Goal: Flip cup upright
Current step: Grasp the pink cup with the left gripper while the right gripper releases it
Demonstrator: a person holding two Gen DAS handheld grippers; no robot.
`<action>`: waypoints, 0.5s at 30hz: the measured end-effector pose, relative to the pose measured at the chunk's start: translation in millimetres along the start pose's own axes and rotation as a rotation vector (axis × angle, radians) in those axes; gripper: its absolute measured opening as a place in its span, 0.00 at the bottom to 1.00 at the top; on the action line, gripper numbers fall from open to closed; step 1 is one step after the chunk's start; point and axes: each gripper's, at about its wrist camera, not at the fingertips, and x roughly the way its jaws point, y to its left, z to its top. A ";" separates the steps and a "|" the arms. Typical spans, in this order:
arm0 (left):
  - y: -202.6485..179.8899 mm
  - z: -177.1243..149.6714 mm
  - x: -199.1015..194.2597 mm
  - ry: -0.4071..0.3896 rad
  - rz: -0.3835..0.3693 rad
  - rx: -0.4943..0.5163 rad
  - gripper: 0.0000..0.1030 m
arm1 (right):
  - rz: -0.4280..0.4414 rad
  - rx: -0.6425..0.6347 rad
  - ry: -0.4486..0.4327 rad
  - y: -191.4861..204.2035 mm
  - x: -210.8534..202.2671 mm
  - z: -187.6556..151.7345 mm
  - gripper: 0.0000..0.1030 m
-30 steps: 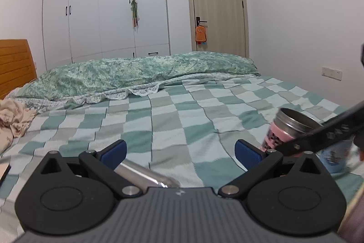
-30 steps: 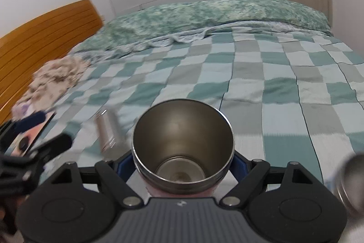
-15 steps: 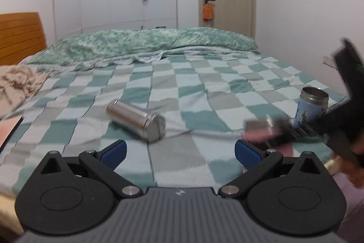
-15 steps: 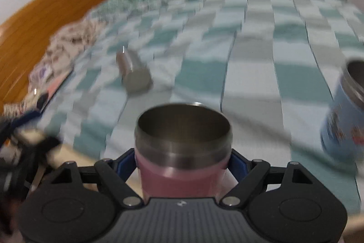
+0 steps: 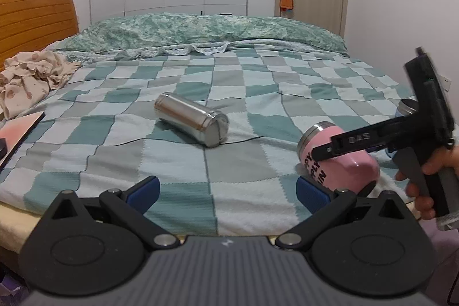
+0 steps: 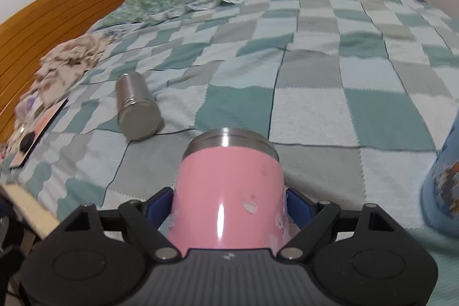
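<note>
A bedroom w/ a checked bedspread (image 5: 178, 162), seen from two handheld grippers. At left, folded cloth (image 5: 28, 76) & a flat pink card (image 5: 20, 131) sit near the bed edge; the left gripper (image 5: 226, 191) hangs wide open, gripping nothing. Centre: a steel canister (image 5: 192, 118) lies on its side, untouched. Right: the pink cup (image 5: 338, 157), clamped between the right gripper (image 6: 229, 205) pads, has tipped over within the last sec — a moment ago its open mouth faced up toward the wrist cam, now it lies near-horizontal, low over or on the bedspread (contact unclear), steel rim pointing away. That reads as a setback or a reset: the flip upright looks undone for now. Far right, a blue printed cup (image 6: 443, 185) stands near. Legible: "DAS" on the right gripper arm; dark lettering on the pink cup, only partly readable.
</note>
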 end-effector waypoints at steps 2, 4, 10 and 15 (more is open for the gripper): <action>-9.5 4.3 2.6 0.004 0.009 0.020 1.00 | -0.018 -0.052 -0.066 -3.8 -20.7 -3.5 0.95; -21.6 9.3 6.9 0.011 0.007 0.035 1.00 | -0.024 -0.099 -0.132 -10.3 -42.4 -7.4 0.98; -64.8 24.2 29.0 0.046 -0.043 0.045 1.00 | -0.043 -0.216 -0.314 -44.8 -107.2 -29.6 0.99; -102.5 37.5 61.2 0.115 -0.060 0.009 1.00 | -0.063 -0.286 -0.372 -74.4 -133.3 -50.3 0.99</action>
